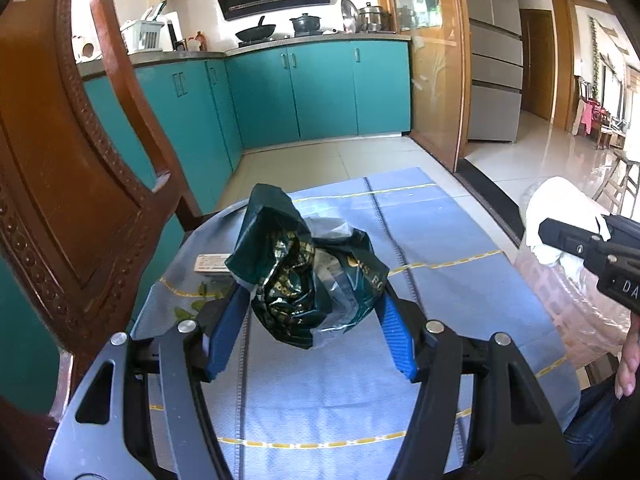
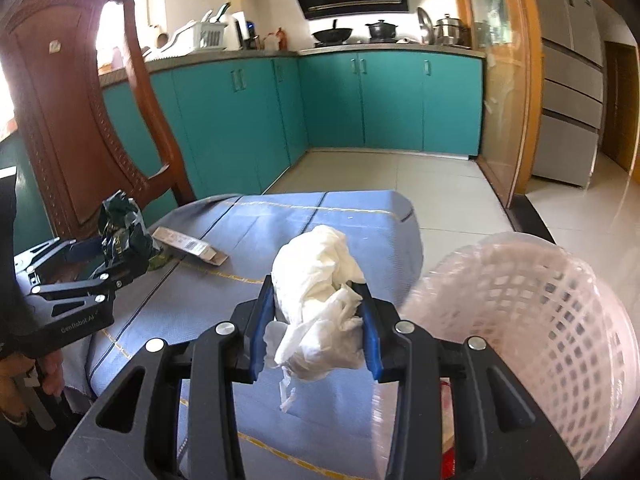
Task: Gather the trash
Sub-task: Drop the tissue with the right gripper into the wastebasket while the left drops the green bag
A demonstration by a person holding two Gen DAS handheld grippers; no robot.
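- Left tongs: clamped on a dark green wrapper, one blue pad at each flank, held clear above the cloth; wrapper judged light, crinkly and slippery foil-plastic, crushing rather than breaking; a grip across the bunched middle is judged soundest, since loose flaps would slide out.
- Right tongs: clamped on a wad of white tissue, also off the cloth; tissue judged very light, soft, easily torn; a shred hangs below the jaws and may drop; take it by the dense core.
- Basket: pale perforated plastic, just right of the right tongs, mouth tipped toward them; something red shows low inside.
- Carton: flat, on the cloth beyond the left tongs, uncollected; green leaves lie near it.
- Surface: blue cloth with yellow lines, soft, liable to snag.
- Room: carved wooden chair left of the tongs; teal kitchen cabinets ahead; pale tiled floor.
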